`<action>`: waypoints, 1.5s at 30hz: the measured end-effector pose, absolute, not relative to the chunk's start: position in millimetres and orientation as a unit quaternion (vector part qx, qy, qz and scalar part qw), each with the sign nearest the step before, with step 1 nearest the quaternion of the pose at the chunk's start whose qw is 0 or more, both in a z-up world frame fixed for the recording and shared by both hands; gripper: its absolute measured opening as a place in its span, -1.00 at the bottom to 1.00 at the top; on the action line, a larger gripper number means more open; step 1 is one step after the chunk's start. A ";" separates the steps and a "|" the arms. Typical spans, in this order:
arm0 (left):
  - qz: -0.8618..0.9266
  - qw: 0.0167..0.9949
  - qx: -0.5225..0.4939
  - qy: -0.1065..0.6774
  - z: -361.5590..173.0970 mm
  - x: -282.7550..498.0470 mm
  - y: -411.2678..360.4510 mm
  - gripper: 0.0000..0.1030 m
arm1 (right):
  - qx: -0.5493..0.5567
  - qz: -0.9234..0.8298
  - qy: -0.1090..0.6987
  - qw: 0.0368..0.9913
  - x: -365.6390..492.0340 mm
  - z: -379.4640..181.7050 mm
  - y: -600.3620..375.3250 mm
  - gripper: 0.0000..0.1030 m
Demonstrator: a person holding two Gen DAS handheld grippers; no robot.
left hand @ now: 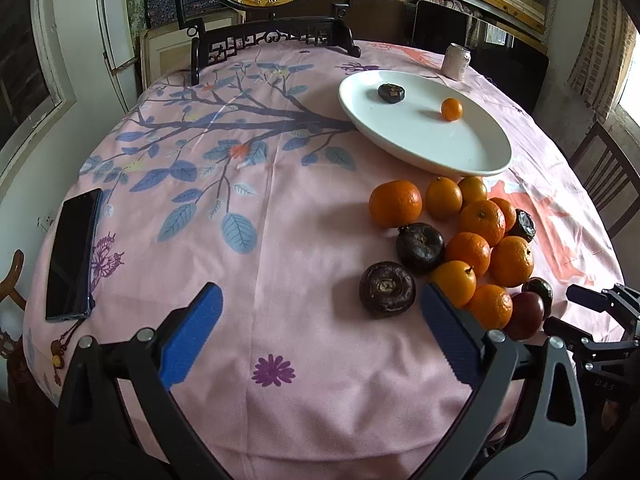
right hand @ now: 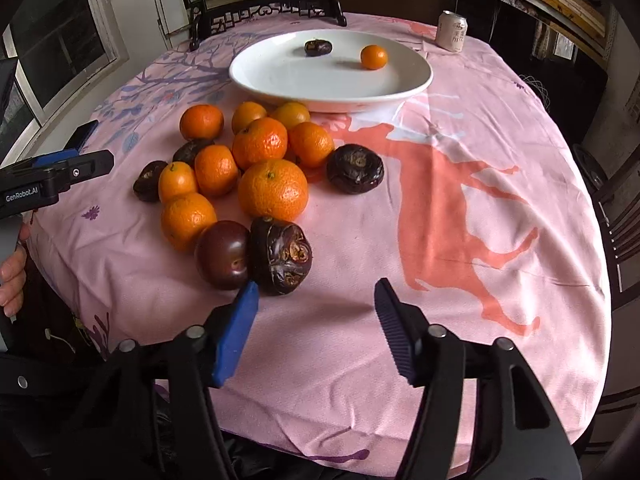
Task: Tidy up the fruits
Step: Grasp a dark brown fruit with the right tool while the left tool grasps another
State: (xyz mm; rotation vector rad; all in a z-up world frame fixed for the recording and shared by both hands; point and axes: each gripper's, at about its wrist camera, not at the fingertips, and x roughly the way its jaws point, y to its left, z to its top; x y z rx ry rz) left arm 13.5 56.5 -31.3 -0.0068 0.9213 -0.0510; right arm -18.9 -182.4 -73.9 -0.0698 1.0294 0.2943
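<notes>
The left tool [left hand: 320, 304] hangs low over the near part of the worktop [left hand: 280, 220], its blue fingers [left hand: 192, 332] spread wide with nothing between them. The right tool [right hand: 316, 300] is likewise spread and holds nothing, poised just short of the fruit heap.

The heap of fruit [right hand: 256, 168] lies loose on the pink flowered cloth, just on the near side of a white plate [right hand: 280, 76]. It is mostly oranges [right hand: 273, 194] packed against one another, with dark brown, wrinkled fruits around the edges. One dark fruit [left hand: 387, 289] sits just beside the left tool's right finger. Another dark wrinkled fruit [right hand: 280, 255] and a smooth dark red fruit [right hand: 223, 254] touch each other at the near edge of the heap, right by the tip of the right tool's left finger. A further dark fruit [right hand: 355, 168] lies at the right side of the heap, near the oranges.

On the plate rest one small orange [right hand: 374, 57] and one small dark fruit [right hand: 318, 47], well apart from each other.

A drink can [right hand: 452, 31] stands upright beyond the plate near the far edge of the worktop. A dark phone [left hand: 72, 256] lies flat at the left edge, far from the fruit. A carved dark stand [left hand: 272, 36] holding a round picture stands at the far side.
</notes>
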 end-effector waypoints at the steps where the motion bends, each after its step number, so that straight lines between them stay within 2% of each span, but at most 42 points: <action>1: -0.025 0.894 -0.003 0.447 -33.0 12.6 56.8 0.95 | -0.033 0.146 0.494 0.857 -17.3 -77.0 -180.4 0.10; 5: -0.035 0.891 -0.002 0.452 -36.7 9.6 54.1 0.95 | -0.038 0.148 0.496 0.855 -6.1 -85.5 -174.1 -0.15; 9: -0.045 0.886 0.011 0.460 -42.1 9.0 47.6 0.95 | -0.042 0.147 0.484 0.862 10.9 -87.2 -170.0 -0.19; 10: -0.046 0.885 0.015 0.463 -44.8 9.8 45.8 0.95 | -0.038 0.147 0.483 0.862 14.4 -87.3 -170.5 -0.31; 11: -0.046 0.884 0.018 0.466 -47.5 10.4 43.9 0.95 | -0.034 0.145 0.482 0.863 16.5 -86.9 -171.4 -0.55; 20: -0.055 0.870 0.023 0.489 -72.9 30.6 37.5 0.93 | -0.008 0.134 0.501 0.855 3.5 -84.2 -183.4 -0.55; 23: -0.055 0.872 0.042 0.484 -80.5 36.0 24.9 0.62 | 0.009 0.132 0.502 0.855 2.8 -83.5 -189.7 -0.55; 24: -0.062 0.875 0.048 0.477 -79.1 36.0 20.3 0.37 | 0.014 0.131 0.502 0.855 3.4 -83.0 -191.6 -0.55; 25: -0.073 0.877 0.047 0.473 -77.0 36.6 16.2 0.21 | 0.018 0.129 0.501 0.856 4.1 -82.3 -193.2 -0.55; 26: -0.079 0.877 0.044 0.472 -75.5 37.1 13.0 -0.08 | 0.021 0.127 0.500 0.856 4.4 -81.6 -194.8 -0.55; 27: -0.084 0.877 0.045 0.470 -74.6 37.1 9.9 -0.23 | 0.023 0.127 0.500 0.857 4.3 -80.7 -195.8 -0.55; 45: -0.095 0.892 0.015 0.441 -30.5 30.3 22.2 -0.24 | 0.028 0.142 0.478 0.866 10.8 -60.7 -195.2 -0.55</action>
